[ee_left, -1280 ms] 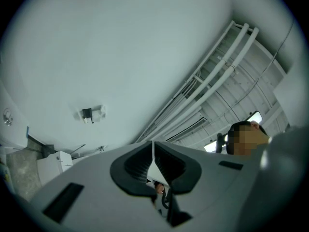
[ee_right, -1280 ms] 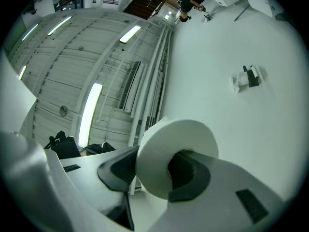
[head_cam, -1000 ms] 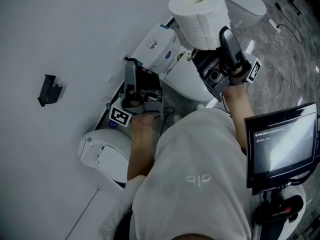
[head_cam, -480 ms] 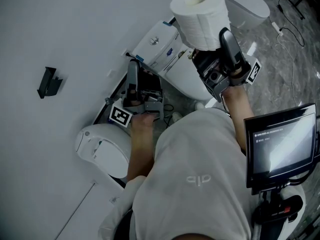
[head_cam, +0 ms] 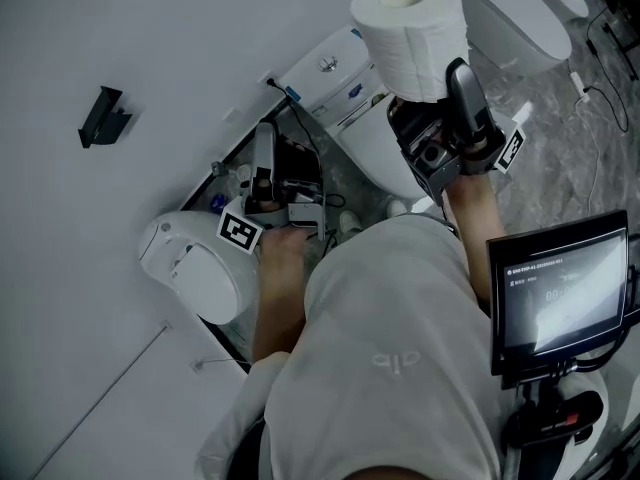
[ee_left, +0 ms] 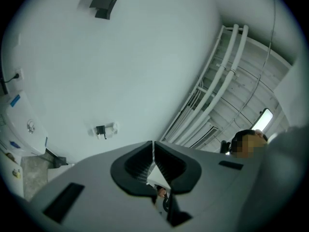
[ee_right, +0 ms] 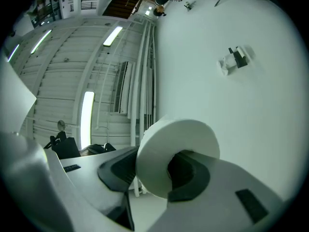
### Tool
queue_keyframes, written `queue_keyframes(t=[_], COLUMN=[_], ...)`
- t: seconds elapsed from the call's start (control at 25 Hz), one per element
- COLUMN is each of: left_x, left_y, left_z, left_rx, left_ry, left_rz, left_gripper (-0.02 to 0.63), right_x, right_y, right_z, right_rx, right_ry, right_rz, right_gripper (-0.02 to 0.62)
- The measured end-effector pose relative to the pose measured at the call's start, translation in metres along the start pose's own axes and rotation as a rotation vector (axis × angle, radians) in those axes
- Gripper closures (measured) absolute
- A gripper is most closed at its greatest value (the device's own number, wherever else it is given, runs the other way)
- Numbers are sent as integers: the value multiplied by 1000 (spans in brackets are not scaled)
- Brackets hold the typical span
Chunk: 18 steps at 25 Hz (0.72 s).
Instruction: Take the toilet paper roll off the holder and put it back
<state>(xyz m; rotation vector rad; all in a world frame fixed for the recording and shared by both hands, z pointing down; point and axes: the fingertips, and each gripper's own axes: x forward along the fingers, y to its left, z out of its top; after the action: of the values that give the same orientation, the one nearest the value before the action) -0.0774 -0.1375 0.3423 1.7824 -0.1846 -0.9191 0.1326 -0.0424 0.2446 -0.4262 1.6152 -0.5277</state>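
Observation:
A white toilet paper roll (head_cam: pixel 408 38) is held up in the air, and my right gripper (head_cam: pixel 432 96) is shut on it from below. In the right gripper view the roll (ee_right: pixel 166 151) sits between the two dark pads, its core hole facing the camera. The black holder (head_cam: pixel 103 116) is bare on the white wall far to the left; the left gripper view shows the holder (ee_left: pixel 105 3) near the top. My left gripper (head_cam: pixel 263 146) hangs low, away from the roll. Its pads (ee_left: pixel 145 161) are pressed together with nothing between them.
Three white toilets stand along the wall: one at lower left (head_cam: pixel 190 268), one in the middle (head_cam: pixel 345 88), one at upper right (head_cam: pixel 525 23). A screen on a stand (head_cam: pixel 560 293) is at my right. A small white-and-black wall fitting (ee_right: pixel 235 59) shows beyond the roll.
The roll and right gripper have shifted slightly right in the head view as the view turned. The grip on the roll is unchanged, and the left gripper stays shut and low.

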Motion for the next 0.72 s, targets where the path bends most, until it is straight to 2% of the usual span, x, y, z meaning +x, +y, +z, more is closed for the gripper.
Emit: queue_keyframes(t=[0.24, 0.44, 0.72], left_x=[-9, -29, -14], left_y=[-10, -13, -12], left_z=[3, 6, 20], left_rx=[21, 54, 34], left_ry=[-14, -70, -22], left_rz=[19, 63, 47], left_gripper=[601, 601, 600], right_x=[3, 0, 5], right_y=[3, -1, 10], right_z=[-1, 0, 4], right_rx=[-7, 51, -4], right_ry=[13, 5, -48], right_rz=[15, 31, 55], right_gripper=[417, 417, 419])
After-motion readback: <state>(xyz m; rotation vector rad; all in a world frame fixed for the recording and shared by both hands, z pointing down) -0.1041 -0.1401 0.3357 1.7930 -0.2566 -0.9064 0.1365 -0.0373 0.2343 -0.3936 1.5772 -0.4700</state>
